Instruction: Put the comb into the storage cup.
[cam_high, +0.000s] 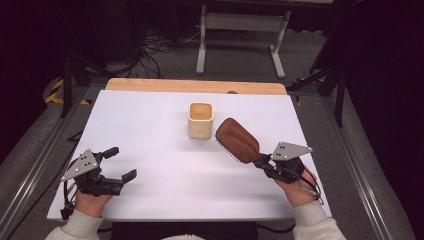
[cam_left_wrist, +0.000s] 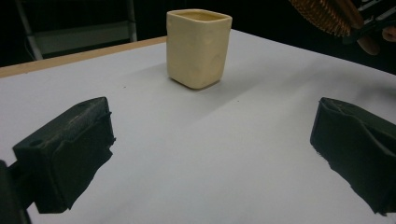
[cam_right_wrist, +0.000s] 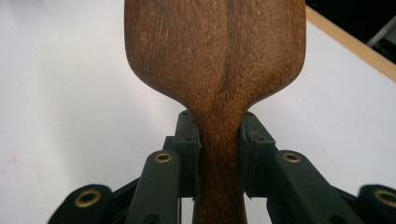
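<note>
A wooden hairbrush (cam_high: 238, 140) with a brown oval back is lifted above the white table (cam_high: 150, 130), its head tilted up toward the far left and its bristles facing down. My right gripper (cam_high: 264, 163) is shut on its handle (cam_right_wrist: 219, 154), both pads pressed against the narrow neck. A cream square cup (cam_high: 200, 120) stands upright at the table's middle, just left of the brush head. My left gripper (cam_high: 121, 163) rests near the front left edge, jaws wide apart with nothing between them. It faces the cup (cam_left_wrist: 198, 46), and the brush bristles (cam_left_wrist: 324, 14) appear at upper right.
A wooden strip (cam_high: 195, 86) runs along the table's far edge. Beyond it are a white metal frame (cam_high: 240, 35) and cables on the floor. Bare tabletop lies between the two grippers and in front of the cup.
</note>
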